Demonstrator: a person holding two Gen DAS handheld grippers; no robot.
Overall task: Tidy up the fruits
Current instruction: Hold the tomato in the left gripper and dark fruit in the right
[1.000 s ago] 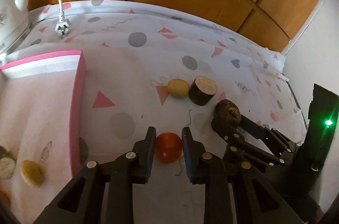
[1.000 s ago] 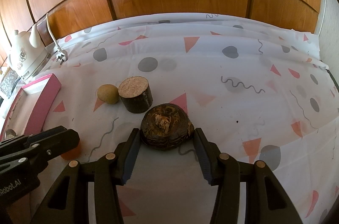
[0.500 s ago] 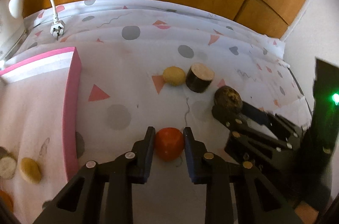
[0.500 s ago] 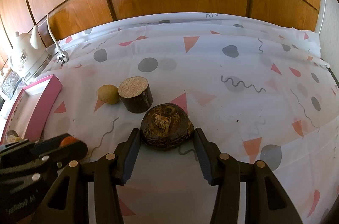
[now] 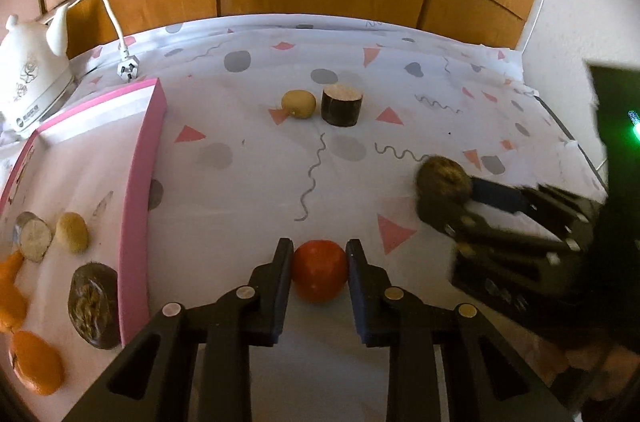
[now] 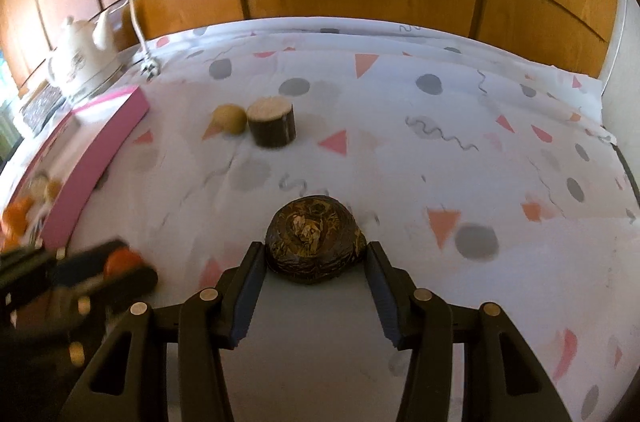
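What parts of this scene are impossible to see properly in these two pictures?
- Pink tray, left wrist view: near end cut off by the frame edge; the orange pieces run off it.
- Same tray's contents, right wrist view: smeared by blur.
- Red fruit, right wrist view: mostly hidden by the blurred left gripper.
- Dark brown fruit, left wrist view: blurred, partly covered by the right gripper.

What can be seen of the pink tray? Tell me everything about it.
The pink tray is a shallow rectangular box with bright pink walls and a pale, whitish floor, looking like cardboard or foam. It lies flat on the patterned tablecloth at the left side, near a white kettle. Inside it are orange pieces, a dark brown wrinkled fruit, a small tan one and a cut pale slice. Neither gripper touches it. Its near and left edges run out of view.
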